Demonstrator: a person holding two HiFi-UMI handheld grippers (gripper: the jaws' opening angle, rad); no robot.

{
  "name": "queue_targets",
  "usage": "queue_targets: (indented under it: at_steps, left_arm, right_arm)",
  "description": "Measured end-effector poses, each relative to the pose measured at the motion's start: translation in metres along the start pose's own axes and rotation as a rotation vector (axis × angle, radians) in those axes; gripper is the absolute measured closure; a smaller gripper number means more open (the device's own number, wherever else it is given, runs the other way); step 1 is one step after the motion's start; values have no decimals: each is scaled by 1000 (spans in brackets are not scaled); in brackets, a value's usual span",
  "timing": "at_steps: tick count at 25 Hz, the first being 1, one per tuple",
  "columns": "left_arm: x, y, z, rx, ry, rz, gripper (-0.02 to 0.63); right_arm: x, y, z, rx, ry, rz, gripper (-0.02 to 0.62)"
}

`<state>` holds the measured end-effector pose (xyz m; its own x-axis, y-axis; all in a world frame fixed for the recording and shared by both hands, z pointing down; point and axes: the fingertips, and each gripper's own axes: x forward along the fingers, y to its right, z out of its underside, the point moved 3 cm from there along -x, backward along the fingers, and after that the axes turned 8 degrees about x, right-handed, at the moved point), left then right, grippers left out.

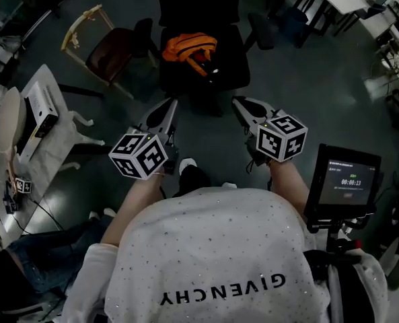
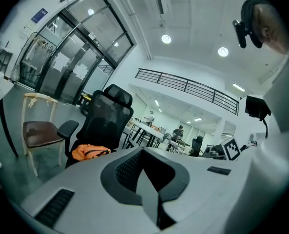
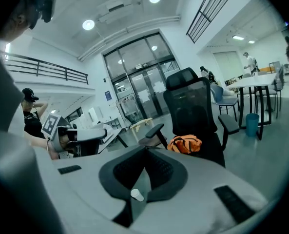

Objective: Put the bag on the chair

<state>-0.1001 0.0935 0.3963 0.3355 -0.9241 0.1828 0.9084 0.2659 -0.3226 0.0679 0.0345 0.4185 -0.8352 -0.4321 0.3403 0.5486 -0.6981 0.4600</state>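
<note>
Stretching under everything is a dark grey floor (image 1: 307, 99). The orange bag (image 1: 189, 49) lies on the seat of the black chair (image 1: 234, 69), well apart from both claws. A wooden chair (image 1: 112, 52) stands just left of it, and a white table (image 1: 58, 143) stands further left. The left gripper (image 1: 171, 103) and right gripper (image 1: 238, 101) point towards the chair from near the person, each with its jaws pressed together on nothing.

Only the head view shows the screen (image 1: 347, 180) at the person's right. The gripper views add what it lacks: a glass wall (image 2: 71, 67), a balcony railing (image 2: 193, 89) and ceiling lights. The left gripper view catches only the other gripper's marker cube (image 2: 230, 148). The right gripper view takes in the whole left gripper, and it alone shows a blue bin (image 3: 252, 122) on the floor.
</note>
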Motion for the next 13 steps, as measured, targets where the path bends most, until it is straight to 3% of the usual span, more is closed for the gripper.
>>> queue_targets:
  at_steps: [4, 13]
  left_arm:
    - [-14, 33, 18, 7, -32, -21, 604]
    - [-37, 70, 43, -4, 6, -80, 606]
  right_arm:
    - [-25, 1, 21, -2, -13, -23, 597]
    - [-54, -2, 51, -15, -51, -79, 597]
